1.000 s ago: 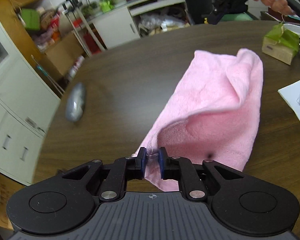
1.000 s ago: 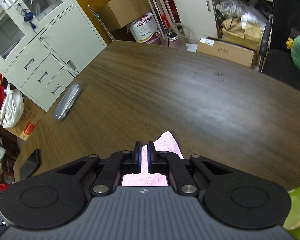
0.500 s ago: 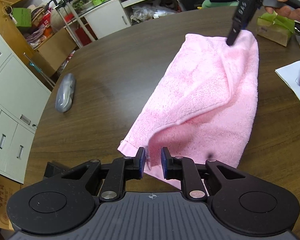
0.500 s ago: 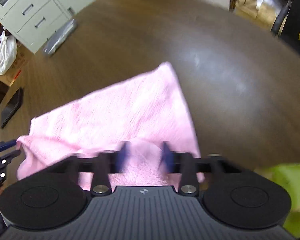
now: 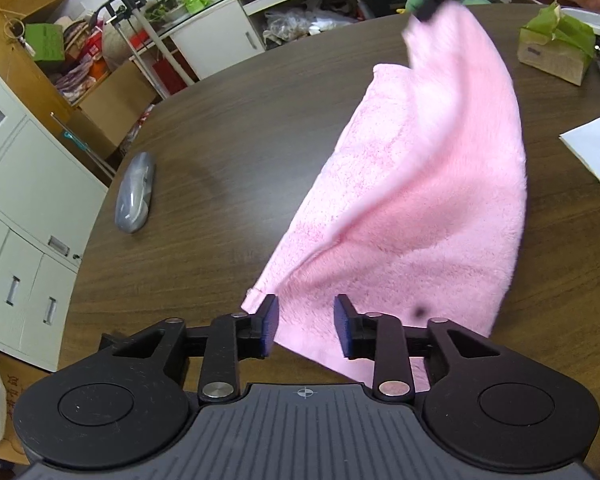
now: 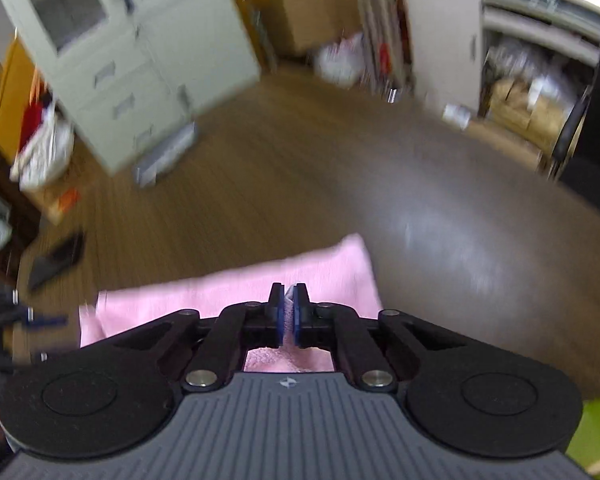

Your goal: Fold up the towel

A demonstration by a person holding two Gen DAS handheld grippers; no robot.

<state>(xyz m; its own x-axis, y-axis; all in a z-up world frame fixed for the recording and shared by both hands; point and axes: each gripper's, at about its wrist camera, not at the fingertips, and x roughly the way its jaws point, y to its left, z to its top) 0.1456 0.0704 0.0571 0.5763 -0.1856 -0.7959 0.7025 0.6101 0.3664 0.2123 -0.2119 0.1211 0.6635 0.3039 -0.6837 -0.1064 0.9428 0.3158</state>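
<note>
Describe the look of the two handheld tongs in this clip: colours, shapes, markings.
Both match. The left tongs and right tongs have black linkage arms with silver pivot bolts, blue pads on the fingers, two round black discs, and a ribbed grey body carrying a small crosshair mark. No cables or sleeves show.

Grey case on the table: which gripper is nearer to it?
Left. The left gripper is at the towel's near end beside the grey case; the right gripper grips the far corner.

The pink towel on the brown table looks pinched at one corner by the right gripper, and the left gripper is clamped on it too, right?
Not quite. The left gripper is open, its fingers apart over the pink towel, as the left wrist view shows. The right gripper does pinch a corner.
</note>
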